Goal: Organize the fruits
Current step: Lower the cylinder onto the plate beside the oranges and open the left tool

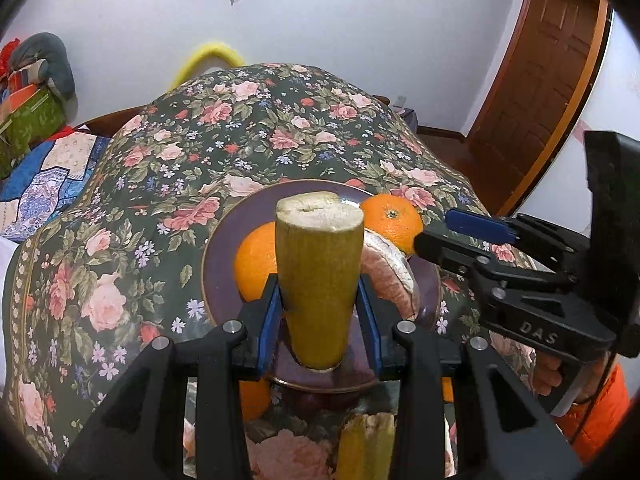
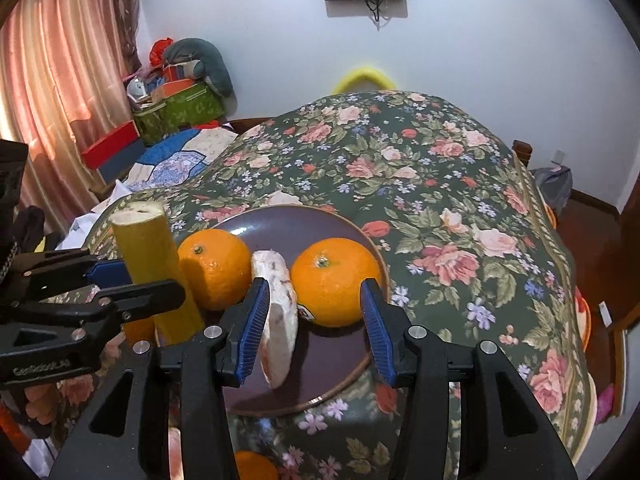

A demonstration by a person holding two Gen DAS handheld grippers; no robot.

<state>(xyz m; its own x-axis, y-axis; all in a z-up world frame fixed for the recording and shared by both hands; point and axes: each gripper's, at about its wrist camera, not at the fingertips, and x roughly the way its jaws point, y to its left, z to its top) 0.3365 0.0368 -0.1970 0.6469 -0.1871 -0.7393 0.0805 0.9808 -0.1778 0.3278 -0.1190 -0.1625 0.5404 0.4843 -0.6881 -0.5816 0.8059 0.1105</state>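
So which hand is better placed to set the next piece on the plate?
Left. The left gripper is shut on the yellow-green cut piece, right above the plate. The right gripper is open, with nothing clamped.

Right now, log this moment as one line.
left gripper: shut on banana piece | right gripper: open, peeled segment between | plate: two oranges

my left gripper [image 1: 320, 312]: matt black plastic, ribbed blue pads, metal pins. banana piece [image 1: 318, 280] in it: dull yellow skin, rough cut end. oranges [image 2: 336, 282]: glossy, pitted peel. plate [image 2: 280, 220]: smooth glazed purple. bench cloth [image 2: 440, 200]: floral printed fabric, matt.
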